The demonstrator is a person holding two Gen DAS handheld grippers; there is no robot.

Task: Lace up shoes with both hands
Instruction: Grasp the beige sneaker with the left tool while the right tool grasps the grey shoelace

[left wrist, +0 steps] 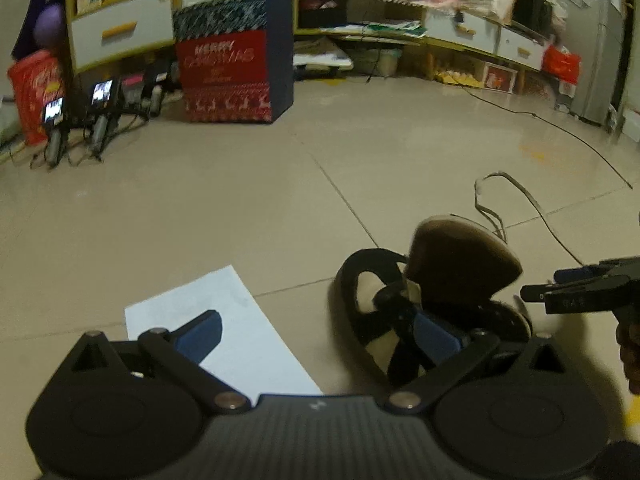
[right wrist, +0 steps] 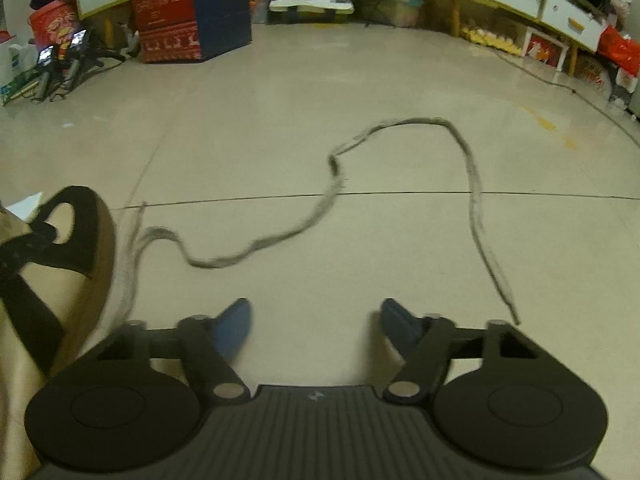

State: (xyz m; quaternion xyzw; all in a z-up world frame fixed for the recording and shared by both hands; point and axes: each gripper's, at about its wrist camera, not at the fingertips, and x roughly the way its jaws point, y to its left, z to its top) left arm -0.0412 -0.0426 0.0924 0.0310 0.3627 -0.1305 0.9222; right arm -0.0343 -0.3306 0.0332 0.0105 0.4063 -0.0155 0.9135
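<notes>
Our left gripper [left wrist: 320, 334] gapes wide over the black-strapped shoe [left wrist: 420, 300]; our right gripper [right wrist: 316, 322] gapes wide, the grey shoelace [right wrist: 400, 152] loose on the tiled floor [right wrist: 280, 100] ahead. A gift box [left wrist: 230, 60] reads "MERRY CHRISTMAS".

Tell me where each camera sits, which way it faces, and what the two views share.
Left wrist: mounted on the left hand-held gripper, facing forward and down across the floor at the shoe and white paper; its own open fingers show, plus the right hand-held gripper at the right edge.
Right wrist: mounted on the right hand-held gripper, facing forward over the loose shoelace on the floor; its own open fingers show.
Shared: the shoe, the shoelace, the Christmas box and the tiled floor.
</notes>
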